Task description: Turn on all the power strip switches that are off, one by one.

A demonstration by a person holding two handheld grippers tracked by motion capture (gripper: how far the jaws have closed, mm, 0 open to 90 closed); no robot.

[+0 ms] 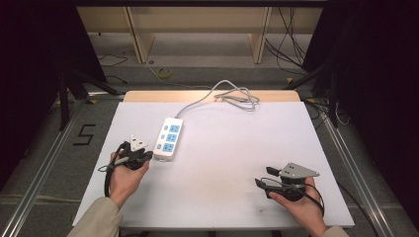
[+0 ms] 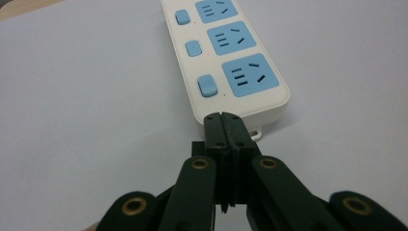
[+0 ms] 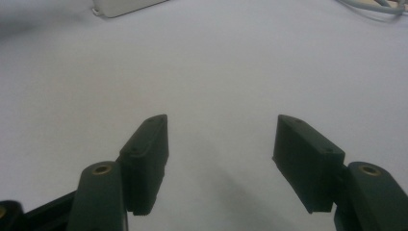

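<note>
Left claw (image 2: 224, 118) was clenched empty, tips at the power strip's (image 2: 226, 53) near end. Right claw (image 3: 221, 144) stood released, well apart. Strip judged rigid, light, smooth; grip across its narrow sides.

Power strip (image 2: 226, 57) far end cut off; near edge behind fingers (image 2: 215, 130).
</note>
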